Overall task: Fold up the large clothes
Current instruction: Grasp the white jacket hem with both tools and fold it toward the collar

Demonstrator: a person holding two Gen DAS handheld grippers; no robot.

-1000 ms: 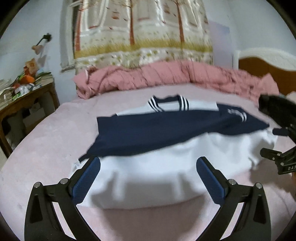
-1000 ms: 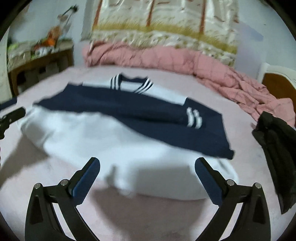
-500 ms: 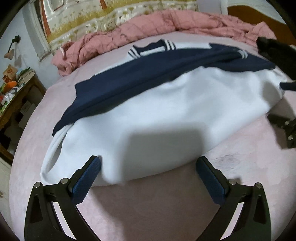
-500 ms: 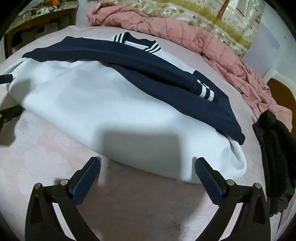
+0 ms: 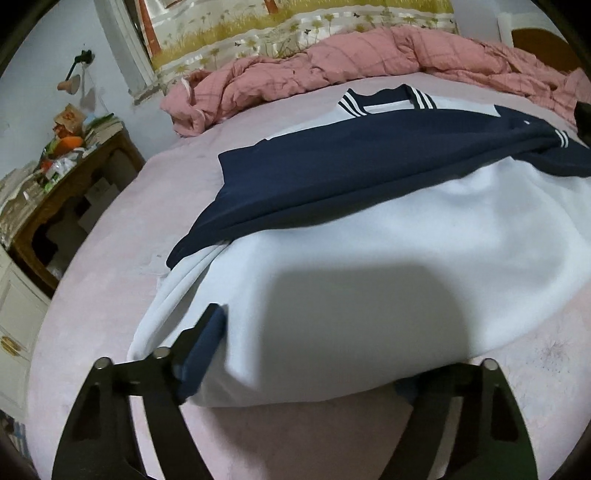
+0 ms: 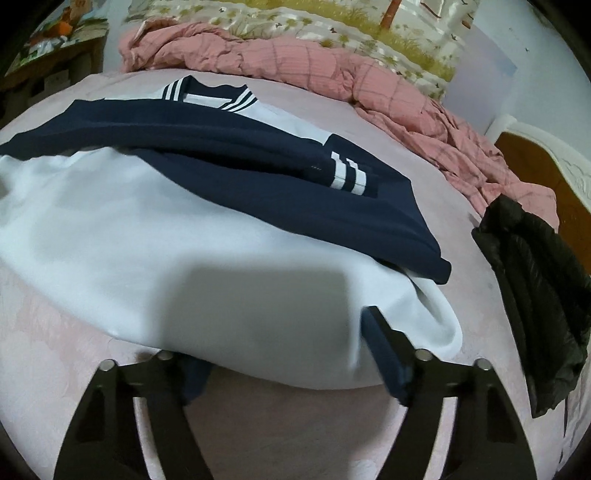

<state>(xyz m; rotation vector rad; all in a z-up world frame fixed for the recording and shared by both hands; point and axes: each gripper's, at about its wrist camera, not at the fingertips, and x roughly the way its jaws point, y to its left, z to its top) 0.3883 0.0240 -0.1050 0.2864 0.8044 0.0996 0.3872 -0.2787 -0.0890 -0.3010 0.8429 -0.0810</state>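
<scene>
A white and navy top (image 5: 369, 258) lies spread on a pink bed (image 5: 110, 277), its striped collar (image 5: 388, 101) at the far side and its navy sleeves folded across the middle, one striped cuff (image 6: 349, 173) lying on the navy cloth. The white hem (image 6: 258, 354) faces both cameras and bulges slightly above the sheet. The left hand-held gripper (image 5: 310, 365) straddles the hem near the top's left corner: its jaws have just been closing, one blue pad (image 5: 207, 347) lies on top of the white cloth and the other is hidden under the hem, so the cloth is between them, but whether they already pinch it I cannot tell. The right hand-held gripper (image 6: 291, 362) is set the same way at the right corner, jaws just closing, one pad (image 6: 384, 350) on top of the cloth and the other mostly tucked under the hem edge; here too a firm grip cannot be told. A rumpled pink blanket (image 5: 351, 62) lies along the far side of the bed under a flowered curtain (image 5: 295, 26). A black garment (image 6: 535, 306) lies on the bed to the right, apart from the top. A cluttered wooden worktop (image 5: 66, 184) stands to the left of the bed.
</scene>
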